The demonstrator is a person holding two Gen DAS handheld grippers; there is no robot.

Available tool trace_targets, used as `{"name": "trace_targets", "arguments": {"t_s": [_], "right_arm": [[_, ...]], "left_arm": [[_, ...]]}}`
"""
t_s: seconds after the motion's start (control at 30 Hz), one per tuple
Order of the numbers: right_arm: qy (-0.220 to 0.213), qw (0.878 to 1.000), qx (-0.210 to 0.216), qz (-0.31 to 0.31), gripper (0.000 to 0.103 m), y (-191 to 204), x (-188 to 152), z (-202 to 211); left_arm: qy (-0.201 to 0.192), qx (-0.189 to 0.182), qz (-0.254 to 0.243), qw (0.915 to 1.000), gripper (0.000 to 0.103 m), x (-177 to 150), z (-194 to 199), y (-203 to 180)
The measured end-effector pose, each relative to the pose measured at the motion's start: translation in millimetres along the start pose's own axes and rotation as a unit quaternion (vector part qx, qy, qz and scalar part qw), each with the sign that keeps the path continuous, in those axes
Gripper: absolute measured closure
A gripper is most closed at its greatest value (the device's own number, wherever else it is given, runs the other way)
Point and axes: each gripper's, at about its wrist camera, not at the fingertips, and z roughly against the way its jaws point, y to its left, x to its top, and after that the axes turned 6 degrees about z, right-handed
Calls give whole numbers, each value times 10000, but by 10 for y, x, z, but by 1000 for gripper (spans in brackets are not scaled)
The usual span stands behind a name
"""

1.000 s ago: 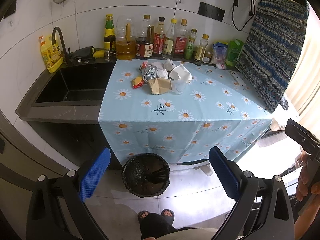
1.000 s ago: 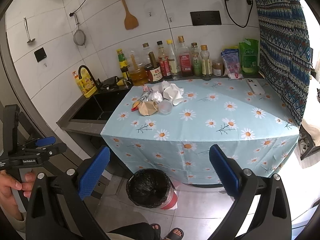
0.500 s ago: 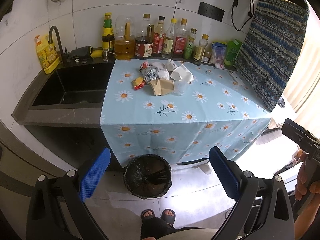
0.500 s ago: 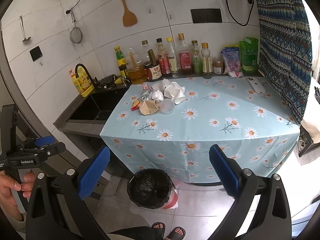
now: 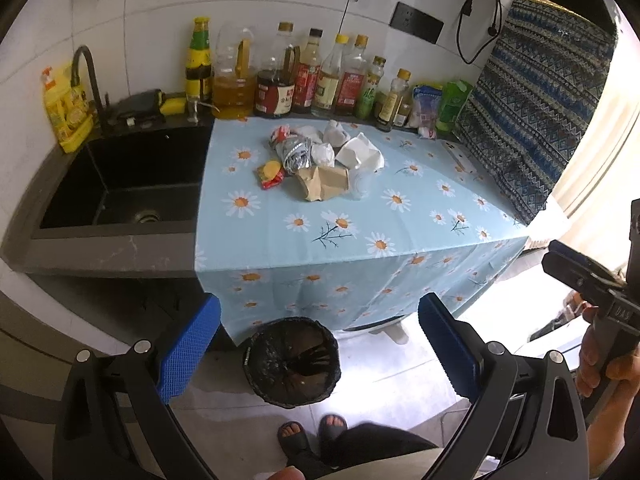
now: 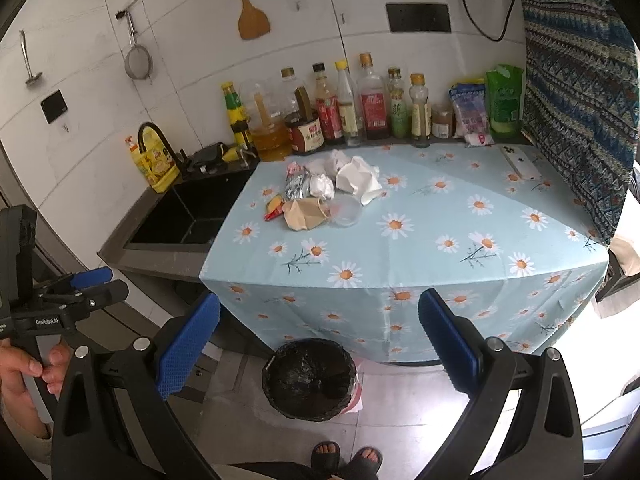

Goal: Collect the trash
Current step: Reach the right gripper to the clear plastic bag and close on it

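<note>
Left tool: we hold it wide and empty, well short of the worktop.
Trash pile: far-left on the worktop; loose wrappers may scatter if we pinch carelessly.
Bin: on the floor, near edge; drops may miss it.
Right tool: wide, empty.

Readable only in part: small white lettering, roughly "GenRobot.AI", along the black body of the left tool in the right wrist view. Chinese characters on the red label of the dark sauce jar, too small to make out. Labels on the other bottles blurred beyond reading.
</note>
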Motion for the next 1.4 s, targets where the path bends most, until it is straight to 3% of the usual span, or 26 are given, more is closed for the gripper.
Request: {"name": "trace_targets", "arguments": {"t_s": [0.37,0.87,1.1,1.4], "right_arm": [[334,9986,336,243,5,-206,305,-831],[1063,9888,1044,29,5,-876,928,-2385],[1248,9862,1087,9,6,-992,1031,-2861],[1465,9842,993,-109,15,-1039,1092,-3309]], "left_arm": [[319,-152,290,9990,7,304,-612,160],[831,119,763,9935,7,967,-1718,141],[1066,154,837,9906,7,1080,-2064,124],[1283,246,1008,9863,7,1071,-2314,229]]}}
